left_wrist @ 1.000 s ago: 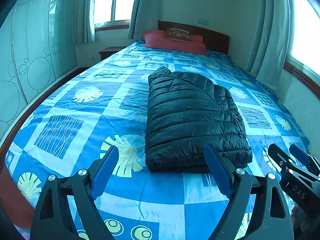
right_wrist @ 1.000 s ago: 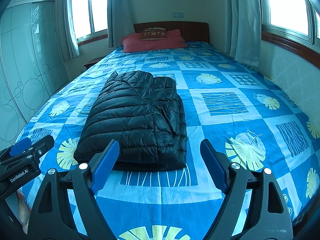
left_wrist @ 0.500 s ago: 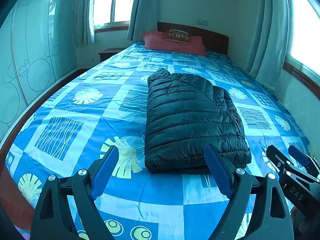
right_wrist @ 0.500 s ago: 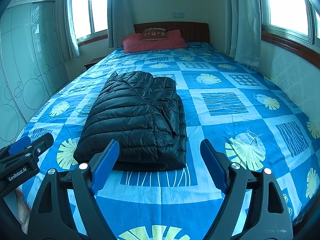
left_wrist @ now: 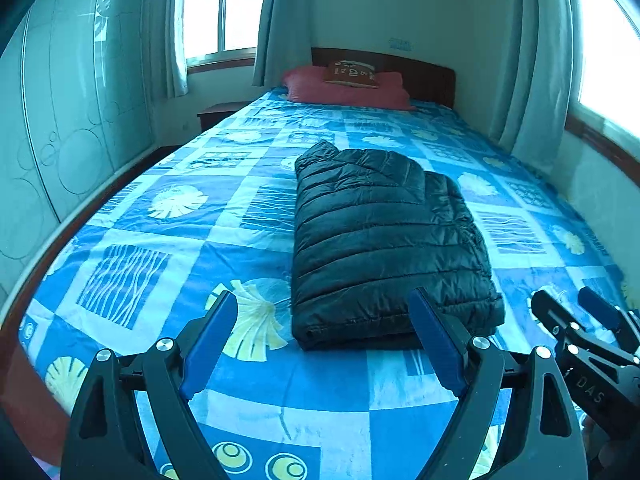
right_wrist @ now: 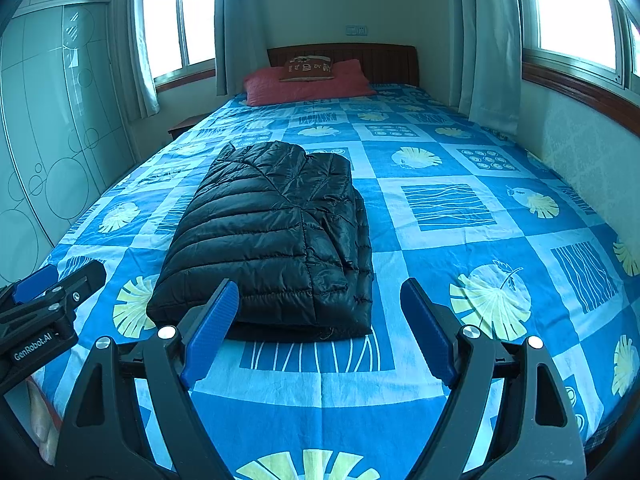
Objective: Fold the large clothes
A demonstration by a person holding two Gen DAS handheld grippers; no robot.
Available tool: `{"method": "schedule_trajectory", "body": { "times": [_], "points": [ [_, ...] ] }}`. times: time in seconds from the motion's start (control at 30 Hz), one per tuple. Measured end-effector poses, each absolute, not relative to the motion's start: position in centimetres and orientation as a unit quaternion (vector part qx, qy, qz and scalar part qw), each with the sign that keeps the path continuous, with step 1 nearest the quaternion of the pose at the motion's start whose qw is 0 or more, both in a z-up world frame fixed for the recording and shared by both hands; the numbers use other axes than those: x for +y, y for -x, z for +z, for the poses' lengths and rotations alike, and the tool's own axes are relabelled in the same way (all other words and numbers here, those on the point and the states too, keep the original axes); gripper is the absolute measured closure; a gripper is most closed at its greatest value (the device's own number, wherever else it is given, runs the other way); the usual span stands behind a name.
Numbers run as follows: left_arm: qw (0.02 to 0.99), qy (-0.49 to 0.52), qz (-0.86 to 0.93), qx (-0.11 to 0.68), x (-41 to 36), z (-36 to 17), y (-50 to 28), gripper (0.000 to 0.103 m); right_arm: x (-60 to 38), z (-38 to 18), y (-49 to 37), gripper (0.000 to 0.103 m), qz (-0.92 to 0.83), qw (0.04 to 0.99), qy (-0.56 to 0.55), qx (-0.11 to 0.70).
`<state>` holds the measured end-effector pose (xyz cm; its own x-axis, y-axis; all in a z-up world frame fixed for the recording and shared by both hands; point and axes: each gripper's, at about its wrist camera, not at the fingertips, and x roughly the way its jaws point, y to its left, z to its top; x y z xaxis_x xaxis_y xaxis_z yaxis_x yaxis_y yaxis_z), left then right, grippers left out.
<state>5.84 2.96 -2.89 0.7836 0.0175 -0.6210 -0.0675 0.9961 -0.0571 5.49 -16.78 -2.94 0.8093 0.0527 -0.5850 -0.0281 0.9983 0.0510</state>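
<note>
A black quilted puffer jacket (left_wrist: 380,236) lies folded into a neat rectangle on the middle of the bed; it also shows in the right wrist view (right_wrist: 272,232). My left gripper (left_wrist: 324,336) is open and empty, held above the bed's near end just short of the jacket's near edge. My right gripper (right_wrist: 316,328) is open and empty, held near the jacket's near right corner. Each gripper shows at the edge of the other's view: the right one (left_wrist: 592,328) and the left one (right_wrist: 48,292).
The bed (right_wrist: 460,216) has a blue patterned cover. Red pillows (right_wrist: 308,80) lie against a wooden headboard at the far end. A wardrobe (left_wrist: 60,120) stands on the left, a wall with curtained windows (right_wrist: 568,8) on the right, and a nightstand (left_wrist: 220,114) at far left.
Almost nothing: both grippers stay open and drift very slightly; the jacket has not moved.
</note>
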Motion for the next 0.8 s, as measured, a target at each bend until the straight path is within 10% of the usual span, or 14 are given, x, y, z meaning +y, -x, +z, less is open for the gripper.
{"method": "schedule_trajectory", "body": {
  "times": [0.8],
  "points": [
    [0.936, 0.057, 0.054, 0.344, 4.7, -5.5, -7.8, 0.014, -18.9, -4.2, -6.5, 0.016, 0.012, 0.948, -0.041, 0.315]
  ]
}}
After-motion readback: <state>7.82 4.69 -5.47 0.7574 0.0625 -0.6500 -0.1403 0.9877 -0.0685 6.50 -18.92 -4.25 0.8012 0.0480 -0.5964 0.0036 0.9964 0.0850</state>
